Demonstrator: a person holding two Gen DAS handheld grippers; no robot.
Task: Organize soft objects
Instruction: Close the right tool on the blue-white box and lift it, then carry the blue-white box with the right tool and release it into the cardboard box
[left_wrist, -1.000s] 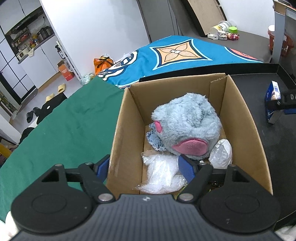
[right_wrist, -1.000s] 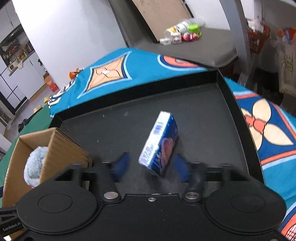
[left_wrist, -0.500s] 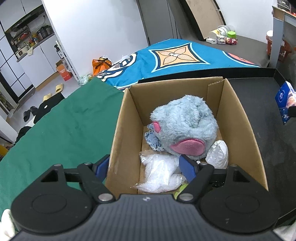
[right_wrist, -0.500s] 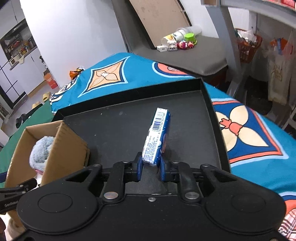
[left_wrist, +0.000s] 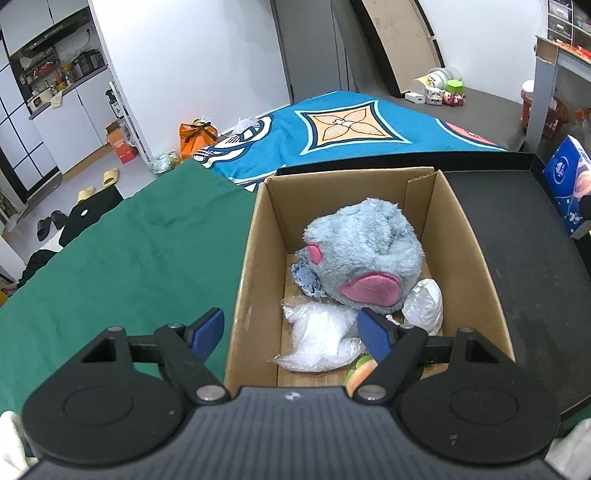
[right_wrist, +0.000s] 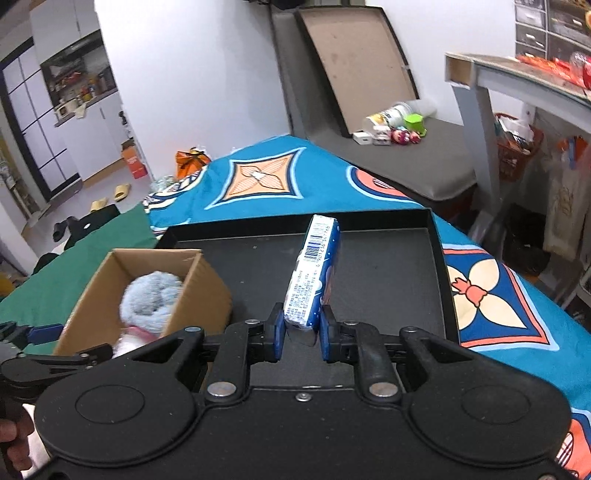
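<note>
My right gripper (right_wrist: 302, 334) is shut on a blue and white tissue pack (right_wrist: 313, 273) and holds it upright above the black tray (right_wrist: 388, 266). The pack also shows at the right edge of the left wrist view (left_wrist: 570, 192). A cardboard box (left_wrist: 255, 258) holds a grey-blue plush toy (left_wrist: 364, 251) with pink patches and clear plastic bags (left_wrist: 319, 336). My left gripper (left_wrist: 291, 332) is open and empty, its fingers straddling the box's near left wall. The box (right_wrist: 207, 291) and plush (right_wrist: 151, 299) sit left of my right gripper.
A green cloth (left_wrist: 110, 266) covers the table left of the box. A blue patterned cloth (right_wrist: 280, 181) lies behind and right of the tray. A grey bench (right_wrist: 417, 155) with small toys and a leaning board stands at the back.
My right gripper closed on the tissue pack and lifted it off the tray. The left gripper stayed open at the box, rising slightly.
</note>
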